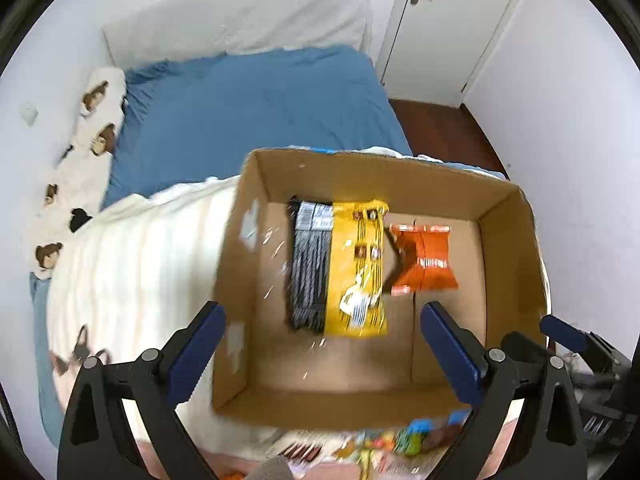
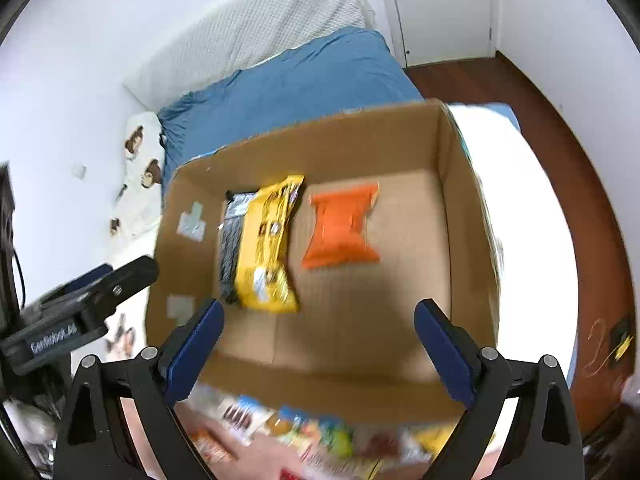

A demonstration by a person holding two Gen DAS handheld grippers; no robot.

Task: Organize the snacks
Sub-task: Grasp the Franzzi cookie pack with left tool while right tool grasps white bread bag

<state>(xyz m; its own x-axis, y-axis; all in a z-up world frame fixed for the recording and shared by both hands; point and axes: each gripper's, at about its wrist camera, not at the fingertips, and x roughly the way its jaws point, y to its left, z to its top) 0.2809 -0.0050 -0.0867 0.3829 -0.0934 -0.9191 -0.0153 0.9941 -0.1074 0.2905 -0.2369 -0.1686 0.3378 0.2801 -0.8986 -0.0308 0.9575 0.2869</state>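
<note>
- Left wrist view: nearest the lens, the left gripper stands with its jaws spread wide and nothing between them, aimed steeply down into the cardboard box.
- Under and just behind its fingers, outside the box's near wall, lies a blurred heap of loose snacks not yet put away; I cannot tell the separate packets.
- Just ahead of the fingertips, on the box floor, a yellow packet lies partly over a grey packet; the two touch.
- Ahead and toward the right finger lies an orange packet, apart from the yellow one.
- Right wrist view: the right gripper is likewise wide and empty above the same box, with the orange packet ahead between its fingers and the yellow packet ahead of its left finger. The left tool's finger shows off to its left, well clear.
- Beyond the box are a blue bed sheet and a white headboard.
- Risks, as I judge them: the box sits on a soft white blanket, so a finger catching the near wall on the way back to the heap could tip or shove it.
- Both tools working the same heap could collide.
- Slick foil packets may slide out of a shallow pinch, and a hard one could crush what is inside.
</note>
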